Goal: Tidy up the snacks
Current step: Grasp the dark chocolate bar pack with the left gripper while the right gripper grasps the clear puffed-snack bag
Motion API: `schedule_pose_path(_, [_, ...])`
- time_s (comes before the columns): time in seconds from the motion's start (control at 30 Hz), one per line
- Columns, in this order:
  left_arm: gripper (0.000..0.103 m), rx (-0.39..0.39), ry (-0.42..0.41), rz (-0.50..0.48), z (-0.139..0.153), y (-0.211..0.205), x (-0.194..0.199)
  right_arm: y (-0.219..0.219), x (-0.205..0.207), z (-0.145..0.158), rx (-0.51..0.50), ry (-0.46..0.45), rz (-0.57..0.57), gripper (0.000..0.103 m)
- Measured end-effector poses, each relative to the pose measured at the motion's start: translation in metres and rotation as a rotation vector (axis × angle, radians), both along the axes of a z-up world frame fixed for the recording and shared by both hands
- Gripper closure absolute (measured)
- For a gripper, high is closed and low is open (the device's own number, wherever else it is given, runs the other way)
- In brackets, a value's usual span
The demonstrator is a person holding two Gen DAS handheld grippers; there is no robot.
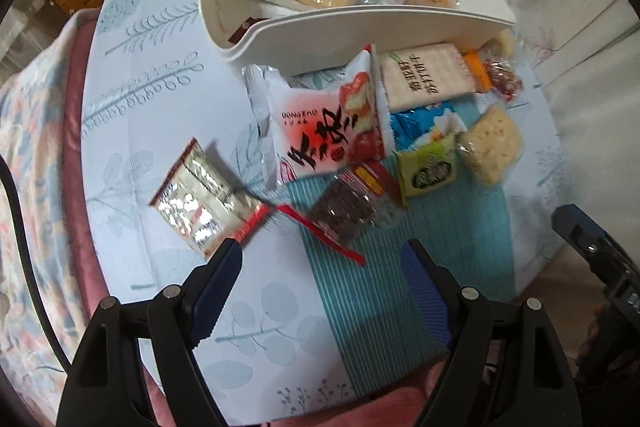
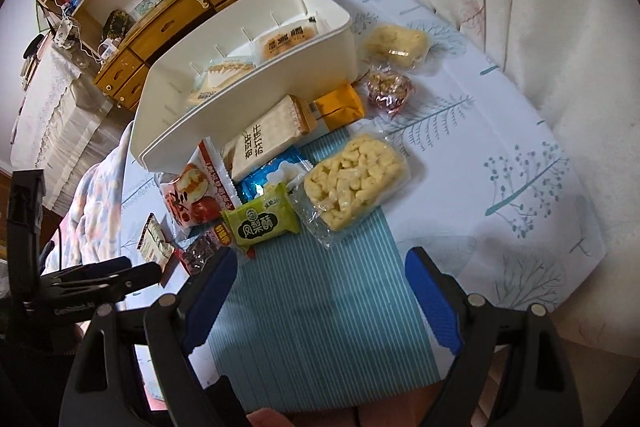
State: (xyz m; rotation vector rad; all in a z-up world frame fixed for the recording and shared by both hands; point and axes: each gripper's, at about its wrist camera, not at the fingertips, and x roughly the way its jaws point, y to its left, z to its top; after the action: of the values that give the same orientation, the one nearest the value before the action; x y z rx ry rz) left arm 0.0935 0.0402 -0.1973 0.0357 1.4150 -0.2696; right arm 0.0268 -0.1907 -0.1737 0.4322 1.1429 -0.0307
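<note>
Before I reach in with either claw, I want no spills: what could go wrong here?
1. The red-and-white cake packet leans against the white bin and overlaps its neighbours, so pulling it may drag them along.
2. The silver foil packet lies close beside the left claw, apart from the pile; a sweep could knock it away.
3. The right claw hangs open near the green pastry pack, which overlaps other packs.

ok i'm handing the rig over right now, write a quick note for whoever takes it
Left tool: open, holding nothing, above the silver packet and the dark packet.
Right tool: open, holding nothing, over the striped mat.
Done: two wrapped cakes lie in the white bin; a dark packet corner shows at its near end.
Left: the rest still lies in front of the bin, including the red-and-white bag, the green packet and the puffed-rice bar.
</note>
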Motion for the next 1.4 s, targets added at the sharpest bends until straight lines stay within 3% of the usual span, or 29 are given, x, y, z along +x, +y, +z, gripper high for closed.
schedule_pose_path(0.33, [0.023, 0.118, 0.022, -0.067, -0.033, -0.041, 0.02, -0.029, 0.031, -0.028, 0.215, 0.094, -0.026, 0.016])
schedule_pose_path(0.5, [0.023, 0.189, 0.025, -0.097, -0.05, -0.063, 0.026, -0.04, 0.052, -0.042, 0.256, 0.131, -0.026, 0.016])
schedule_pose_path(0.83, [0.023, 0.227, 0.058, -0.068, -0.077, -0.08, 0.047, -0.032, 0.094, -0.063, 0.182, 0.218, 0.036, 0.016])
schedule_pose_path(1.13, [0.02, 0.159, 0.056, 0.047, -0.082, -0.063, 0.061, -0.013, 0.123, -0.071, 0.073, 0.267, 0.08, 0.016])
schedule_pose_path(1.4, [0.017, 0.132, 0.046, 0.071, -0.084, -0.04, 0.062, 0.001, 0.14, -0.08, -0.018, 0.287, 0.071, 0.015])
